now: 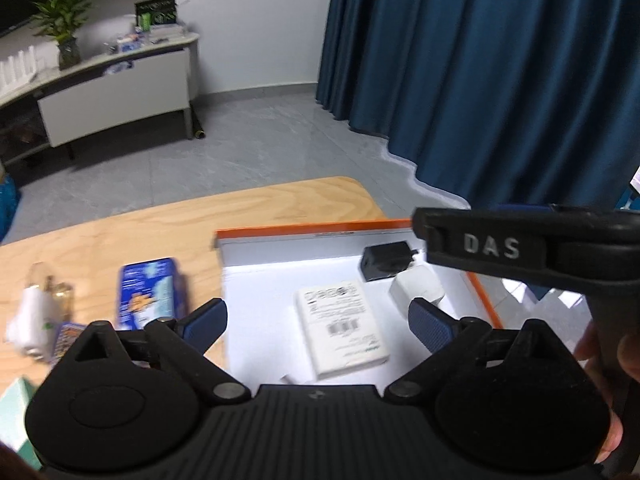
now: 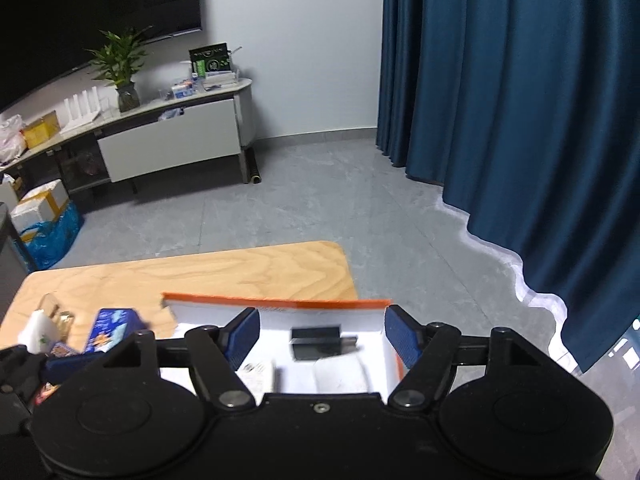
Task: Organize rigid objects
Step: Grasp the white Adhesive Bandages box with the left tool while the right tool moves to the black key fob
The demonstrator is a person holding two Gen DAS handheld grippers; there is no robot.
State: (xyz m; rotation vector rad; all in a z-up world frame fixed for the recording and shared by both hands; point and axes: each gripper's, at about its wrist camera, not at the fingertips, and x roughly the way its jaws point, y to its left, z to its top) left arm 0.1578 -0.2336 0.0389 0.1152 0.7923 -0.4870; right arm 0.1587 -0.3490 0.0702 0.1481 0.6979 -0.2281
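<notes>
A white box with an orange rim (image 1: 312,227) lies on the wooden table (image 1: 200,220). Inside it are a flat white carton with a barcode (image 1: 340,328), a black charger (image 1: 386,260) and a white charger (image 1: 416,290). My left gripper (image 1: 318,322) is open and empty above the box's near part. My right gripper (image 2: 322,336) is open and empty above the same box (image 2: 276,301), over the black charger (image 2: 316,342). A blue box (image 1: 148,292) lies on the table left of the white box; it also shows in the right wrist view (image 2: 110,330).
A white bottle (image 1: 30,320) and small items lie at the table's left. A teal box (image 1: 16,404) sits at the near left. The right gripper's body marked DAS (image 1: 520,248) crosses the left wrist view. Blue curtain (image 2: 520,120) hangs at right; a cabinet (image 2: 168,144) stands far left.
</notes>
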